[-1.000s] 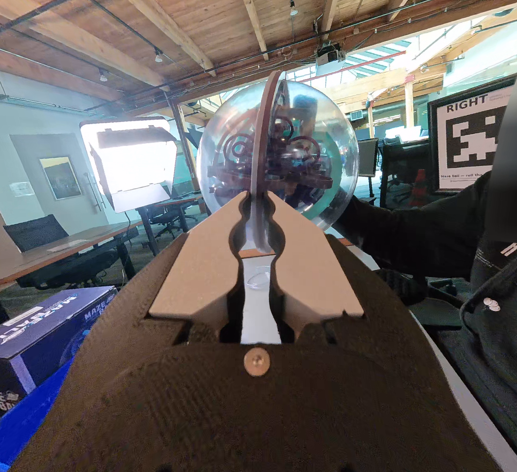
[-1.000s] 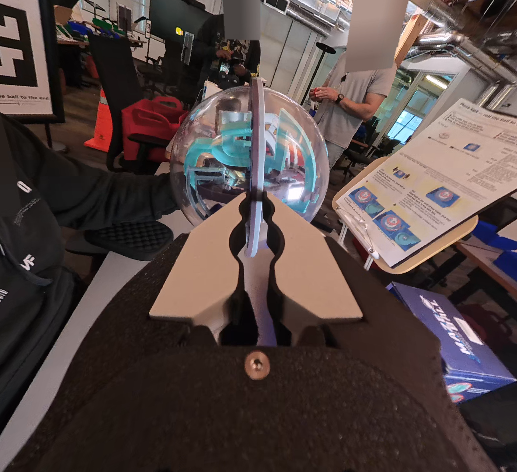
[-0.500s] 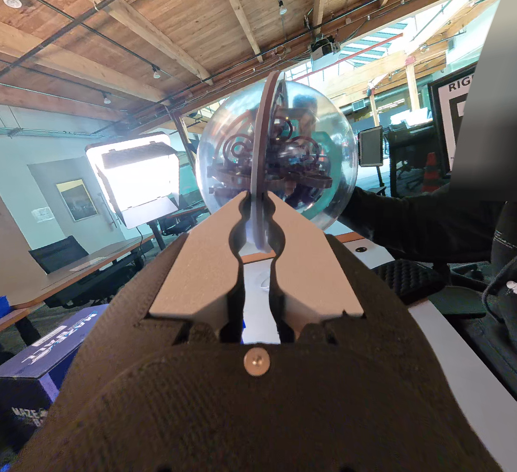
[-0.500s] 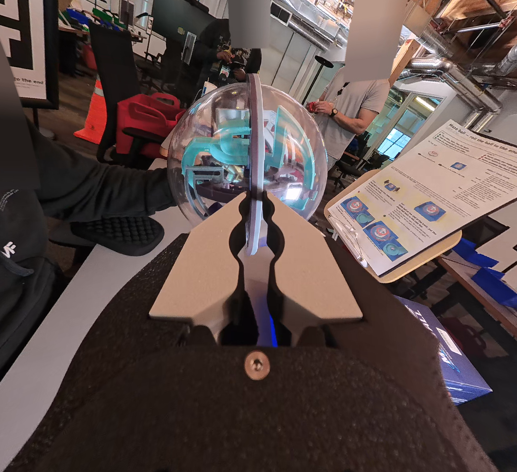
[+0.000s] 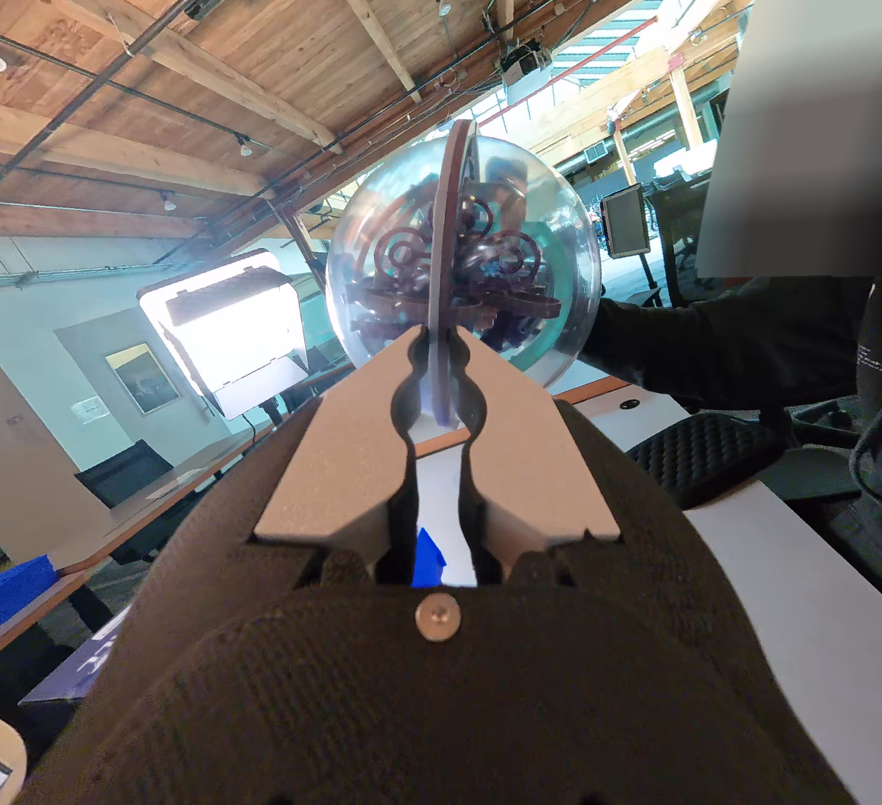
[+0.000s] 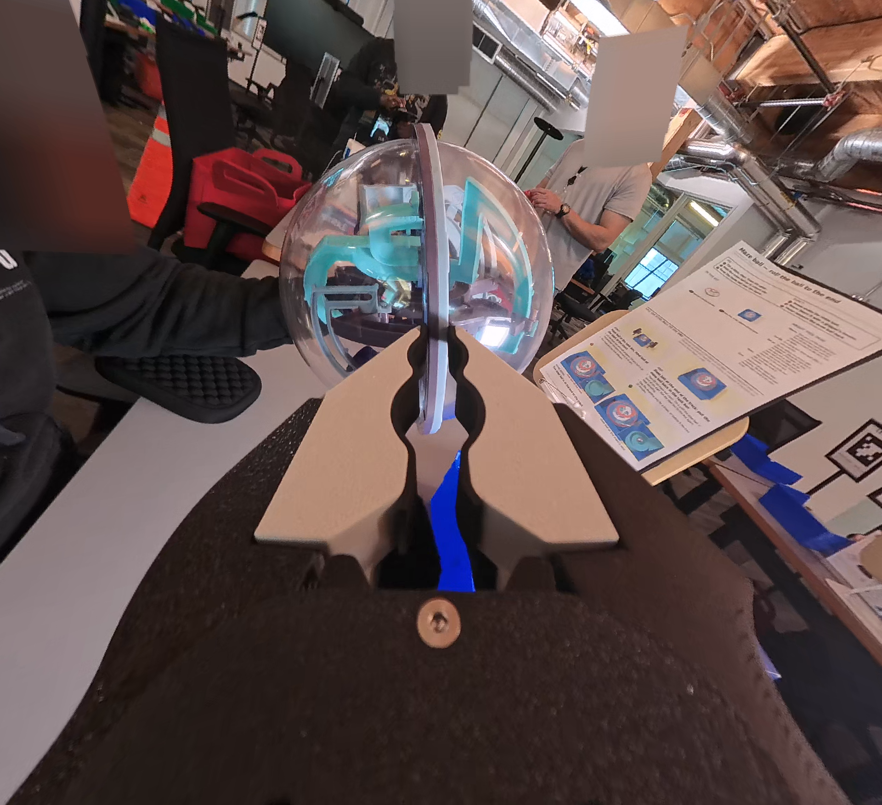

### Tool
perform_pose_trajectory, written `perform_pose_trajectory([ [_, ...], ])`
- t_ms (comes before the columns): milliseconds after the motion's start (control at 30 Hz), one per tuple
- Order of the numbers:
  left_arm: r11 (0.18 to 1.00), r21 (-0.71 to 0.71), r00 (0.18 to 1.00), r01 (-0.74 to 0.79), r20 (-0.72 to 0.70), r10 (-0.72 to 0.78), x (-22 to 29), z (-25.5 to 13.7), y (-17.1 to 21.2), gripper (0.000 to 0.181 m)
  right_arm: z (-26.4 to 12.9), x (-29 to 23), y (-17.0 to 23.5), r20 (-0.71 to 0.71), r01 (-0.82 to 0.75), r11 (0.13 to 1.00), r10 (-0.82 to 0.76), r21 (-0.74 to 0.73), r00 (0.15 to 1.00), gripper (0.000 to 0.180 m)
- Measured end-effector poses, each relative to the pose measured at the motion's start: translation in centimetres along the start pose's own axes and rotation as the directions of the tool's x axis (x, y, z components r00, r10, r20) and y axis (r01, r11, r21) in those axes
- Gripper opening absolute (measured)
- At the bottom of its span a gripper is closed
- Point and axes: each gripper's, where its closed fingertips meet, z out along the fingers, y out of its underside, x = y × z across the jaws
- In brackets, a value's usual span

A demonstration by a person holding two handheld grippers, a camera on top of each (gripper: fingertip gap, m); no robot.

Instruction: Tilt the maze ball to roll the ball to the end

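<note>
Since a second ago both views tip upward; blue now shows between the fingers. The left gripper (image 5: pixel 440 334) and right gripper (image 6: pixel 438 333) each pinch the rim of the maze ball (image 5: pixel 506 257), held above the table (image 6: pixel 71 514). The small ball inside is hard to make out.

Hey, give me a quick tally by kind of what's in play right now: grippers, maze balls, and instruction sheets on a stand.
Grippers: 2, the left gripper and the right gripper, each clamped on the ball's rim
Maze ball: 1
Instruction sheet on a stand: 1
Total: 4
</note>
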Motion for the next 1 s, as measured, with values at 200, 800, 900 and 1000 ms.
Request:
perform_pose_trajectory([
  [200, 0.999, 0.004, 0.999, -0.04, -0.008, 0.04, 0.3, 0.1, -0.3, 0.007, -0.1, -0.4, 0.1, 0.002, 0.034, 0.999, -0.034, 0.0, 0.999, 0.006],
  [800, 0.999, -0.006, 0.999, 0.038, 0.019, -0.037, -0.6, -0.8, 1.5, 0.007, 0.6, 0.1, 1.9, -0.001, -0.011, 1.0, 0.011, 0.003, 1.0, 0.006],
  [900, 0.998, -0.012, 0.998, 0.056, 0.021, -0.055, -0.8, -0.9, 1.8, 0.007, 0.6, 0.2, 2.1, -0.007, -0.019, 1.0, 0.019, -0.003, 1.0, 0.006],
  [1000, 0.998, -0.014, 0.998, 0.065, 0.021, -0.065, -0.8, -0.8, 2.0, 0.007, 0.5, 0.3, 2.2, -0.01, -0.022, 1.0, 0.022, -0.009, 1.0, 0.006],
])
